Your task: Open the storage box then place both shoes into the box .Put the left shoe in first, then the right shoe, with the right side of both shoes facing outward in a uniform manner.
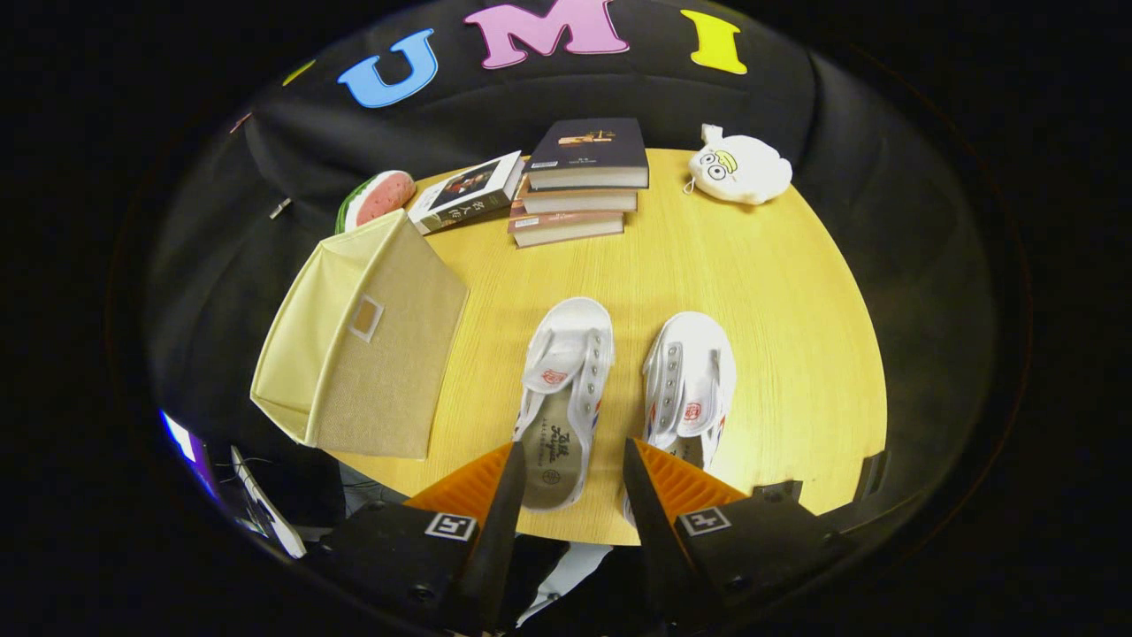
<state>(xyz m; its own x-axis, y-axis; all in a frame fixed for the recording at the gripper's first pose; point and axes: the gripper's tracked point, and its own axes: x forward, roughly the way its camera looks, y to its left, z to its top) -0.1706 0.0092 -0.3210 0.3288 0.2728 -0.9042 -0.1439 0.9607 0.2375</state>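
Two white shoes lie side by side near the front edge of the wooden surface (761, 292): left shoe (566, 389), right shoe (694, 380). The claw (570, 473) hangs released above their heels, touching nothing. The closed storage box (367, 345) stands left of them, overhanging the surface edge, with bare wood to the right.

A round wooden table (778, 310) is seen set against the black cloth wall of the booth, with a stack of three books (579, 186) piled at its far side, the top one dark-covered. A further book (466, 192) is laid just to the left of the stack, tilted, and a cushion shaped like a watermelon slice (378, 198) is placed at the table's edge beside it. A white plush toy (739, 168) with cartoon eyes is positioned to the right of the stack, well apart from it.
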